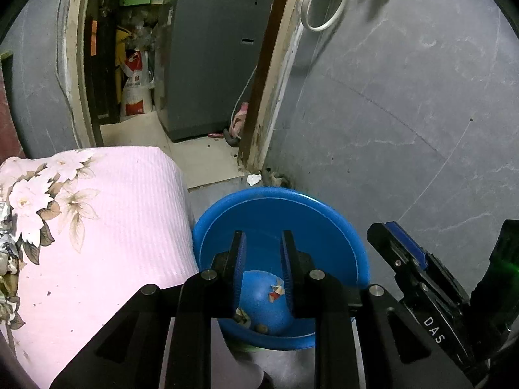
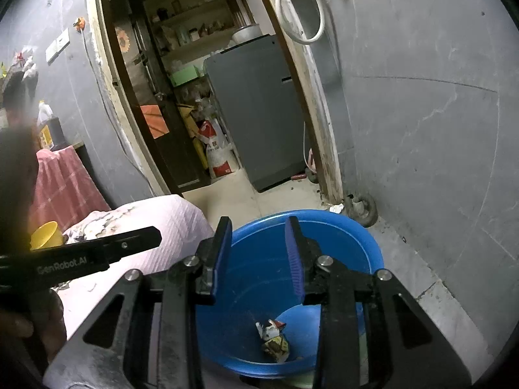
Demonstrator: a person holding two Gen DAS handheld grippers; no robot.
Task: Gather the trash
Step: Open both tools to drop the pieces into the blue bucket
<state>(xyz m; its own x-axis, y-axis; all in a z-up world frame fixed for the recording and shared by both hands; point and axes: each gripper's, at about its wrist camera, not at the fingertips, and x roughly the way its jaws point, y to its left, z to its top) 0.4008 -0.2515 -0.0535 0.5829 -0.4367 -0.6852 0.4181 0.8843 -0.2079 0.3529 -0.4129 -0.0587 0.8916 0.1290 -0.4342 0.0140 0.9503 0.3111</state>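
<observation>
A blue plastic basin (image 1: 324, 214) (image 2: 366, 240) stands on the floor beside a pink floral cover. My left gripper (image 1: 262, 236) hovers over it, jaws slightly apart with nothing between them. Small wrapper scraps (image 1: 275, 291) lie at the basin's bottom. My right gripper (image 2: 259, 223) also hangs above the basin, open and empty. Below it a crumpled printed wrapper (image 2: 272, 340) rests on the basin floor. A small white paper scrap (image 1: 253, 179) (image 2: 336, 208) lies on the floor just behind the basin, near the door frame.
The pink floral cover (image 1: 97, 227) rises to the left of the basin. A grey tiled wall (image 1: 405, 113) closes the right side. Behind, a doorway leads to a grey appliance (image 1: 211, 64) and a red-and-white sack (image 1: 134, 87). A yellow cup (image 2: 45, 235) sits at left.
</observation>
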